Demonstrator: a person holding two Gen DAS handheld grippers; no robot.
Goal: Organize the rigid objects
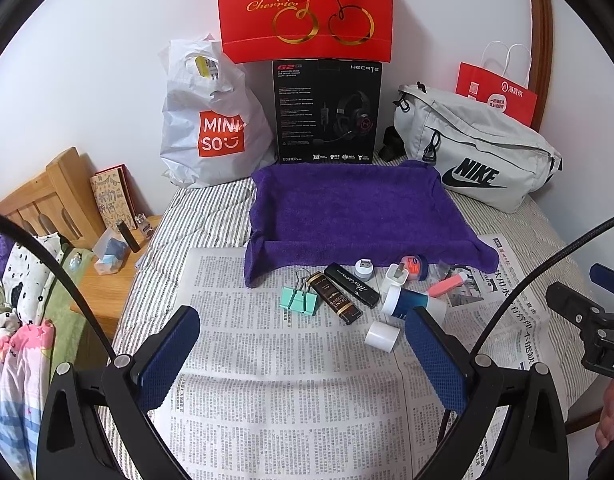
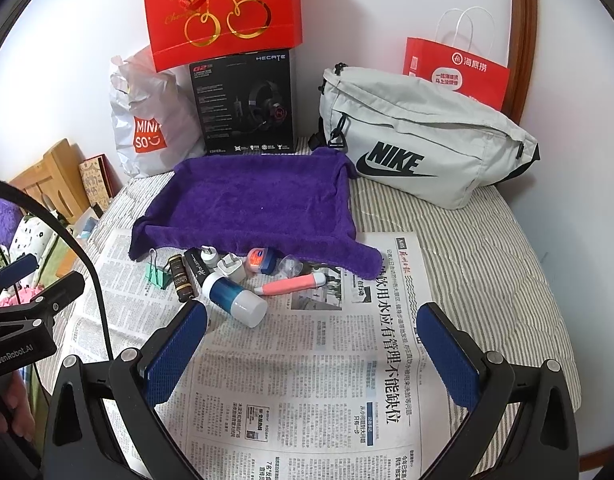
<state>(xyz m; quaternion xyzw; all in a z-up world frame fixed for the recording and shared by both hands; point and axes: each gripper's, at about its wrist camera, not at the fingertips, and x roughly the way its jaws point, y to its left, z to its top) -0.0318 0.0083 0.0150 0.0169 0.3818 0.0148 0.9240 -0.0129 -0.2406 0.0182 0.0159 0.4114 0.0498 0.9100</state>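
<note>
A purple cloth tray (image 1: 359,204) (image 2: 251,204) lies on the bed with nothing in it. In front of it, on newspaper (image 1: 275,360) (image 2: 307,380), small items cluster: a mint binder clip (image 1: 299,300) (image 2: 157,274), a black-and-gold tube (image 1: 336,298) (image 2: 181,278), a black case (image 1: 352,284), two white plug adapters (image 1: 396,277) (image 2: 231,266), a small orange jar (image 1: 413,266) (image 2: 261,260), a pink pen (image 1: 447,285) (image 2: 293,284) and a blue-and-white bottle (image 1: 407,300) (image 2: 235,298). My left gripper (image 1: 303,356) and right gripper (image 2: 313,356) hover open over the newspaper, short of the cluster, holding nothing.
Along the wall behind the tray stand a white Miniso bag (image 1: 211,120), a black headset box (image 1: 327,112), a red cherry gift bag (image 1: 307,8), a grey Nike pouch (image 2: 419,140) and a red paper bag (image 2: 459,72). A wooden bedside table (image 1: 103,276) is at left.
</note>
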